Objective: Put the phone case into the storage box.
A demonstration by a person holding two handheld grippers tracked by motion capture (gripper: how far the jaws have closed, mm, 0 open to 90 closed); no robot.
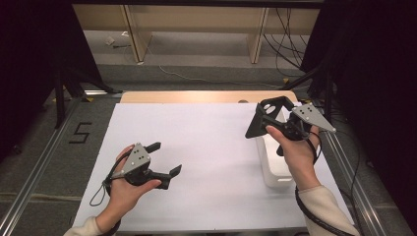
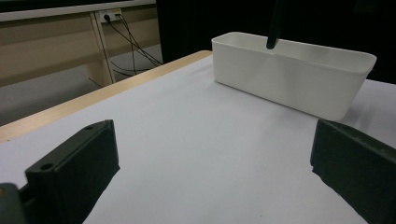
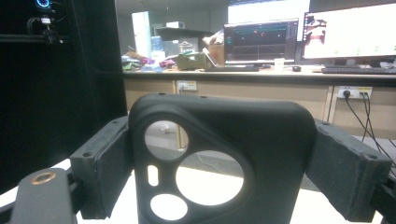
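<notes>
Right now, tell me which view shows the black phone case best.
The right gripper view: the phone case sits close up between the jaws, its camera cutouts plain. The high view shows it small, held above the white bin. The left gripper view catches just a dark sliver.

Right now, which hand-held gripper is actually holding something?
The right hand-held gripper: its jaws clamp a black phone case above the white bin. The left hand-held gripper is open and empty over the white mat.
</notes>
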